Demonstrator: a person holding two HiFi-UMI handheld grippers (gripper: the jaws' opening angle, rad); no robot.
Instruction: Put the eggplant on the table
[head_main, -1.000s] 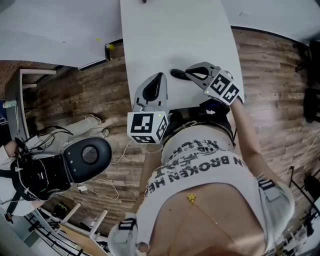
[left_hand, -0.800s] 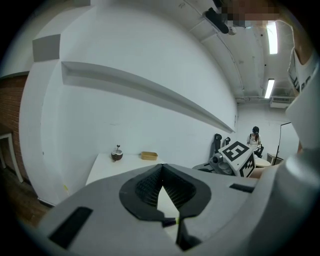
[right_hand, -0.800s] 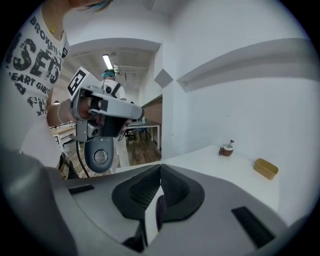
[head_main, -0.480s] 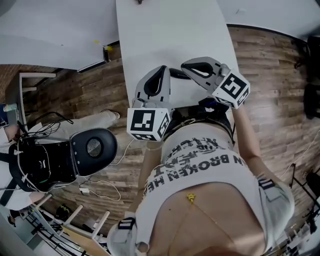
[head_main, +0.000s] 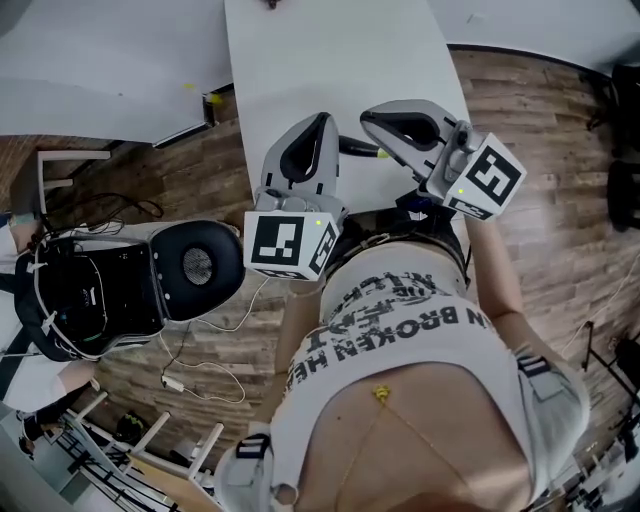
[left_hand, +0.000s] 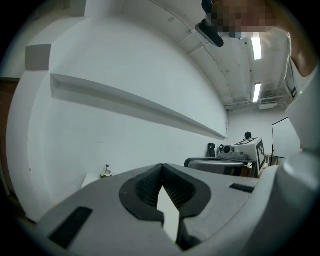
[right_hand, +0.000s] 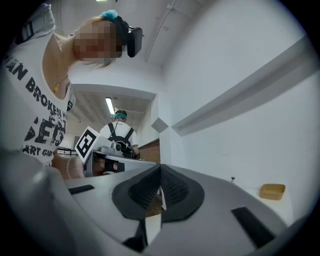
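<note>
Your left gripper (head_main: 320, 122) and right gripper (head_main: 370, 119) are both closed and empty above the counter (head_main: 330, 50), with the dark eggplant (head_main: 352, 147) lying at its near end between them; probably light, firm and slick-skinned, so take it mid-body.

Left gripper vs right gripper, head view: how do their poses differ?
The left gripper points up the picture along the table; the right gripper points picture-left, toward it. The left gripper's marker cube faces the camera squarely; the right gripper's is tilted. Both are shut and empty.
</note>
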